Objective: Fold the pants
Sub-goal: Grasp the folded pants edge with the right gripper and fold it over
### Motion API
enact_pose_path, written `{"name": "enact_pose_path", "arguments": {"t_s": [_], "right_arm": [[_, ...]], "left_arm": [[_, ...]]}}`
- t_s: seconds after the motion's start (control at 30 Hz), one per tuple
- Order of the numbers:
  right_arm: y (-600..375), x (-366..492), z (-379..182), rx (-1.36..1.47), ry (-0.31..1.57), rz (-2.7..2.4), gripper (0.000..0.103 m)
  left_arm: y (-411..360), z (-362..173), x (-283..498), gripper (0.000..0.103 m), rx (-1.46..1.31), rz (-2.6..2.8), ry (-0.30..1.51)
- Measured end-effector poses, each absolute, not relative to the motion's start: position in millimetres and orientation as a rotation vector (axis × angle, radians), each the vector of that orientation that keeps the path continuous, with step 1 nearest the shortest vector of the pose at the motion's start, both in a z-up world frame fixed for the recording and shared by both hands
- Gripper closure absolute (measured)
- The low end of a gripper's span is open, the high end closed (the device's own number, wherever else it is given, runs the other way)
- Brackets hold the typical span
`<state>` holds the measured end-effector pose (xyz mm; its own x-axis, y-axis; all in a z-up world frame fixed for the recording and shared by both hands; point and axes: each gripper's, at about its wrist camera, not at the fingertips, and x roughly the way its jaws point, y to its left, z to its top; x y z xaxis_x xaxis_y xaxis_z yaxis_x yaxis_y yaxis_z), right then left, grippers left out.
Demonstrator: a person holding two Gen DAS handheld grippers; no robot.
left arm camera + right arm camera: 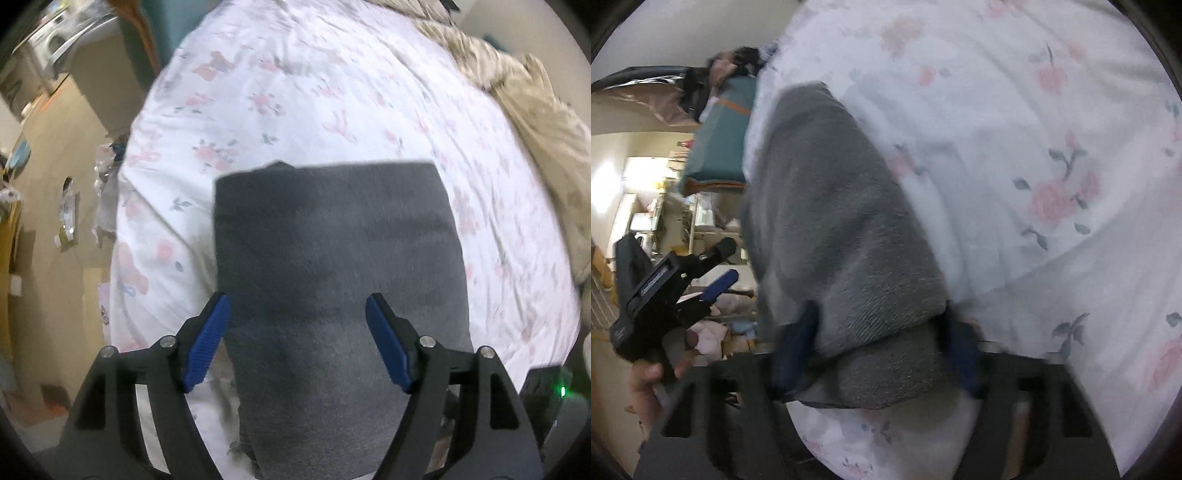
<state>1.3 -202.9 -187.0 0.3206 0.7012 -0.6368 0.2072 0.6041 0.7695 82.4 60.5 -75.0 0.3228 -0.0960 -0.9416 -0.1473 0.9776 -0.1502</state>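
Floor (48,155): far left of the left wrist view, tan, scattered with small clutter; blurred.
Left claw (298,341): lower middle of the left wrist view, blue pads spread wide, gripping nothing; hovering over the near part of the pants. Also seen at lower left of the right wrist view (722,264), gripped by a hand (646,384), off the bed edge and apart from the cloth.
Pants (332,266): centre of the left wrist view, dark grey, lying on the bed as a tidy rectangle with a straight far edge; apparently folded at least once. In the right wrist view (827,221), running from upper left down to the lower middle.
Bed sheet (295,92): white with pink flowers, filling the middle and right of both views; lightly wrinkled.
Right claw (877,343): lower middle of the right wrist view, blue pads on either side of a thick bunched end of the pants; cannot tell for sure whether clamped or merely straddling, given the blur.
Blanket (535,122): upper right of the left wrist view, beige, rumpled along the bed's far side.
Risk, layers: a one-sided lift likely to skew the rectangle or let inner layers slide apart.
Risk, sheet: a low pinch could catch the sheet with the pants.
Risk, edge: cloth close to the bed's left side; a hard pull might drag it off.
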Motion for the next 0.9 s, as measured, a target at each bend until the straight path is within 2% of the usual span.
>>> {"name": "enact_pose_path", "arguments": {"t_s": [0.07,0.27,0.4,0.6,0.63,0.67,0.7,0.77,0.83,0.9], "right_arm": [[-199,-4,-165,0.853,1.178,0.407,0.067],[-216,24,-100,0.741,1.068,0.485,0.071],[-261,84,-93,0.636,1.034,0.437,0.074],[-309,144,-136,0.626,1.178,0.321,0.072],[-321,144,-156,0.714,1.227,0.305,0.066],[-334,136,-168,0.759,1.245,0.289,0.054],[-341,131,-177,0.805,1.252,0.250,0.049],[-348,114,-180,0.899,1.236,0.181,0.028],[-346,103,-176,0.924,1.212,0.142,0.019],[-341,85,-175,0.973,1.191,0.135,0.018]], "left_arm": [[75,-66,84,0.030,-0.277,0.056,1.216],[125,-59,88,0.030,-0.542,0.068,1.197],[129,-70,91,0.030,-0.569,0.101,1.221],[83,-87,104,0.030,-0.437,-0.038,1.284],[79,-88,108,0.030,-0.415,-0.058,1.284],[77,-89,111,0.029,-0.398,-0.068,1.279],[76,-90,117,0.026,-0.373,-0.078,1.271],[75,-93,126,0.022,-0.349,-0.089,1.263],[73,-97,140,0.019,-0.348,-0.166,1.252],[63,-107,156,0.018,-0.340,-0.332,1.280]]}}
